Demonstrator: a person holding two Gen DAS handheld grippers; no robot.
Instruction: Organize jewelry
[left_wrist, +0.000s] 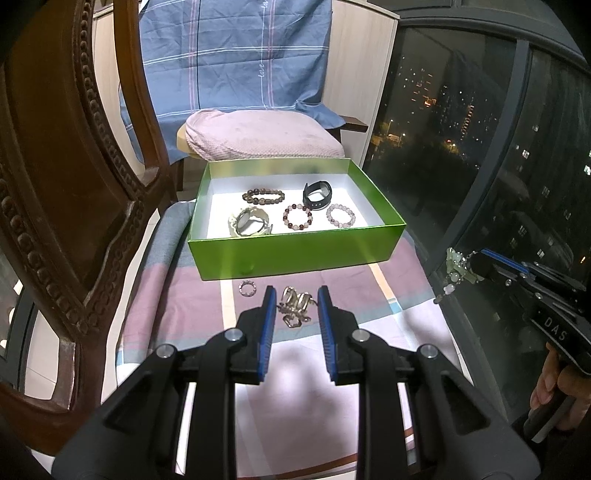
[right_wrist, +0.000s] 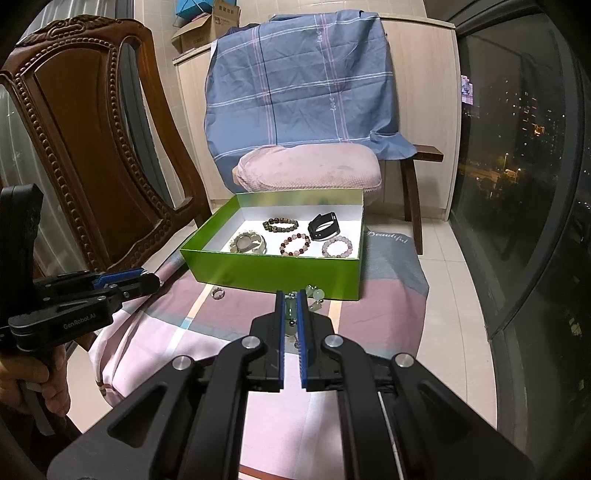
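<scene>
- We hold a jade strand (right_wrist: 292, 314) pinched between the pads of the right gripper (right_wrist: 292, 295), lifted off the cloth (right_wrist: 229, 314), near and right of the box (right_wrist: 273, 271). From the left wrist view the same strand (left_wrist: 455, 271) hangs loose from the right gripper's (left_wrist: 476, 267) tip.
- We judge the strand light and limp: beads on a fine chain, so it will swing and could slide out of a weak pinch. Holding it near the middle, as now, keeps both ends short.
- The left gripper (left_wrist: 295, 295) is spread wide, its pads either side of a metal chain piece (left_wrist: 295, 308) lying on the cloth just near the box front. We cannot tell whether the pads touch it yet.
- That chain piece looks tangled, hard and slippery; we would close on the thickest clump rather than on a single link.
- A small ring (left_wrist: 246, 287) lies on the cloth just left of it; tiny and stiff, best taken across its rim.
- Inside the box already lie a dark bead bracelet (left_wrist: 263, 195), a black band (left_wrist: 317, 194), a pale bangle (left_wrist: 249, 221) and two pink bead bracelets (left_wrist: 297, 218).
- Far behind stands a pink cushion (left_wrist: 258, 138).
</scene>
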